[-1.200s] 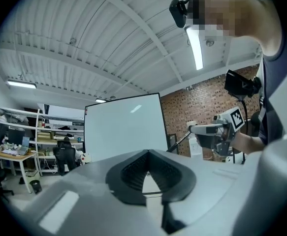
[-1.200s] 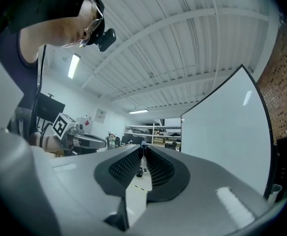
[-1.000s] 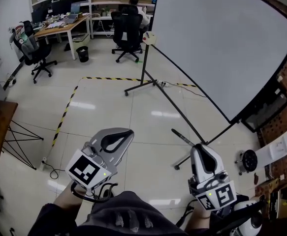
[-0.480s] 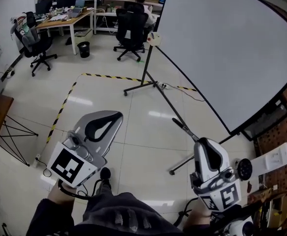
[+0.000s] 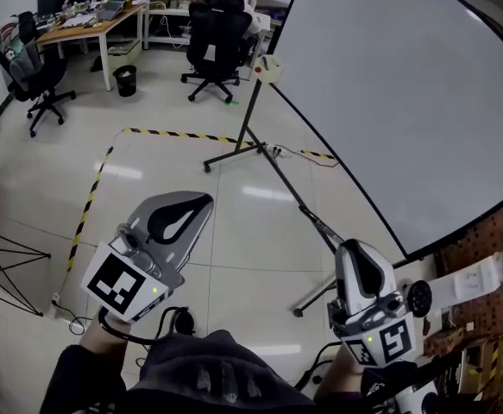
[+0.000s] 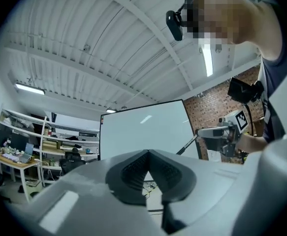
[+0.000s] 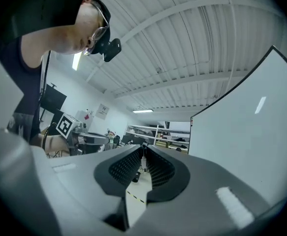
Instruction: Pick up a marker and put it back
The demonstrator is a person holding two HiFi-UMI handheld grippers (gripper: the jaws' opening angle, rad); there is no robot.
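A thin black marker (image 5: 318, 224) sticks out forward and to the left from the tips of my right gripper (image 5: 348, 248), which is shut on it above the floor, near the whiteboard (image 5: 406, 84). In the left gripper view the same marker (image 6: 188, 144) shows as a dark rod ahead of the right gripper (image 6: 217, 132). In the right gripper view my right gripper (image 7: 142, 152) has its jaws nearly together, and they hide the marker. My left gripper (image 5: 204, 200) is held at the lower left, jaws closed tip to tip (image 6: 147, 152), with nothing between them.
The whiteboard's stand (image 5: 249, 136) spreads its black legs over the tiled floor ahead. Yellow-black tape (image 5: 96, 188) marks the floor at the left. Farther back are office chairs (image 5: 212, 37), a desk (image 5: 83, 24) and a waste bin (image 5: 124, 80). A brick wall (image 5: 493, 257) lies at the right.
The view has swung slightly, so the room has slid down the picture. My left gripper has shifted a little left. The right gripper still holds the marker in about the same place.
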